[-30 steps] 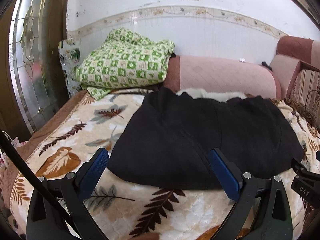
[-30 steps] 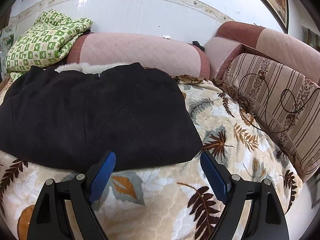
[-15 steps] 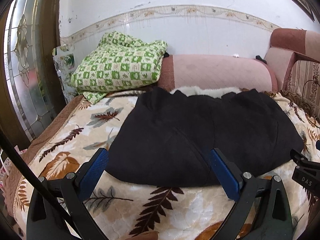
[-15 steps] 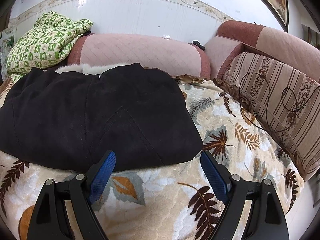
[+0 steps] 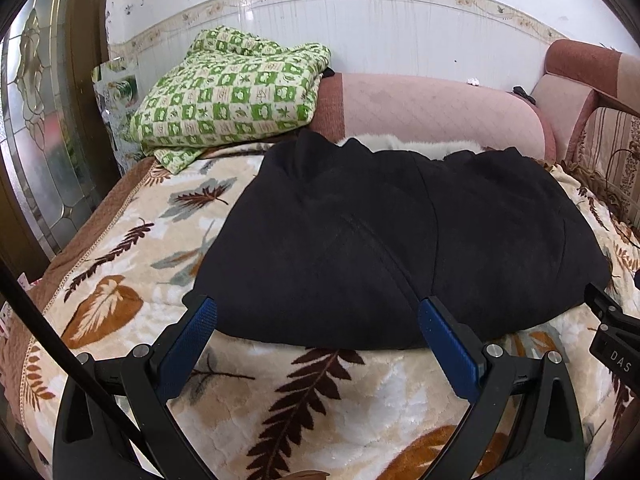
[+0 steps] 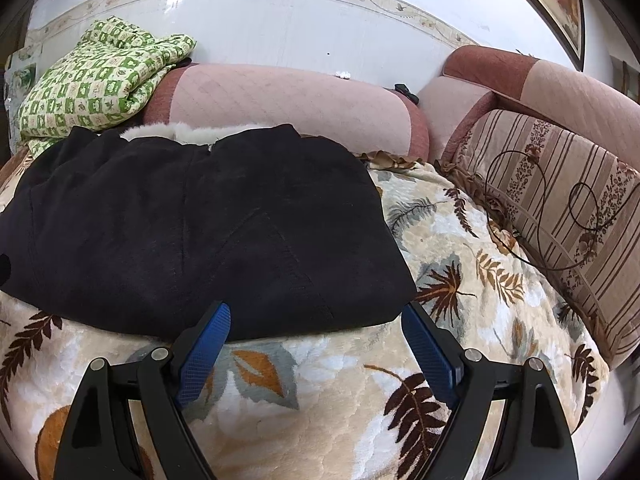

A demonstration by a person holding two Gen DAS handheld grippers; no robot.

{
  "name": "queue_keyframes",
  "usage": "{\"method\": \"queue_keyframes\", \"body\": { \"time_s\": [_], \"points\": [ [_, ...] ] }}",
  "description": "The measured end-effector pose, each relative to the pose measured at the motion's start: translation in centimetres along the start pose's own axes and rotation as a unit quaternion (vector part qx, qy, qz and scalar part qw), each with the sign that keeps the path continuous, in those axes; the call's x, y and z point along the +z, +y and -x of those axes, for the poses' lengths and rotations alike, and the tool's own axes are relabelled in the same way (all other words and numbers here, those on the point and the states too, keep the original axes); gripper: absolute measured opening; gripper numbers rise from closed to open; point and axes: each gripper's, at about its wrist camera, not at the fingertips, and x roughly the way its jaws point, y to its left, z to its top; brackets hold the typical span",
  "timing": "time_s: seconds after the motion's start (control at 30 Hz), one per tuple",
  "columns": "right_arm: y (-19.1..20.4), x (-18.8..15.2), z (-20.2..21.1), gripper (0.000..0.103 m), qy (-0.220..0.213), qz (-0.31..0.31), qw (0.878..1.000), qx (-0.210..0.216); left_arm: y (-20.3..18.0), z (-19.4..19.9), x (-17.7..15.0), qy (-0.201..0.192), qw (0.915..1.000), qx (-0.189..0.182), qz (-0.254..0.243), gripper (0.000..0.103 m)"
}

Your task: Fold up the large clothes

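Note:
A large black garment (image 5: pixel 380 240) with a white furry collar (image 5: pixel 404 144) lies folded in a broad block on the leaf-patterned blanket (image 5: pixel 320 392). It also shows in the right wrist view (image 6: pixel 192 240). My left gripper (image 5: pixel 316 316) is open and empty, its blue pads just short of the garment's near edge, toward its left half. My right gripper (image 6: pixel 316 316) is open and empty at the near edge by the garment's right corner. Part of the right gripper's body (image 5: pixel 612 340) shows at the right edge of the left wrist view.
A green checked quilt (image 5: pixel 232 92) is piled at the back left on the pink bolster (image 5: pixel 432 108). A striped cushion (image 6: pixel 560 208) lines the right side. A glass-panelled door (image 5: pixel 36 128) stands at the left, beside the blanket's brown edge.
The left gripper's view has tilted down and shifted right; the garment now sits more centred between its fingers. The right gripper has barely moved. Both stay open and the garment has not moved.

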Motion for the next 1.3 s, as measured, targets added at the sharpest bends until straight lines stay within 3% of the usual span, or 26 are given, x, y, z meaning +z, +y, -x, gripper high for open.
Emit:
{"method": "queue_keyframes", "body": {
  "time_s": [0.57,1.3],
  "points": [
    [0.9,-0.2,0.3,0.091,0.0,0.018,1.0,0.006,-0.3,-0.9,-0.3,0.028,0.9993,-0.026,0.0,0.1],
    [1.5,-0.5,0.3,0.091,0.008,0.024,1.0,0.017,0.0,-0.3,-0.1,0.02,0.9993,-0.032,0.008,0.1]
  ]
}}
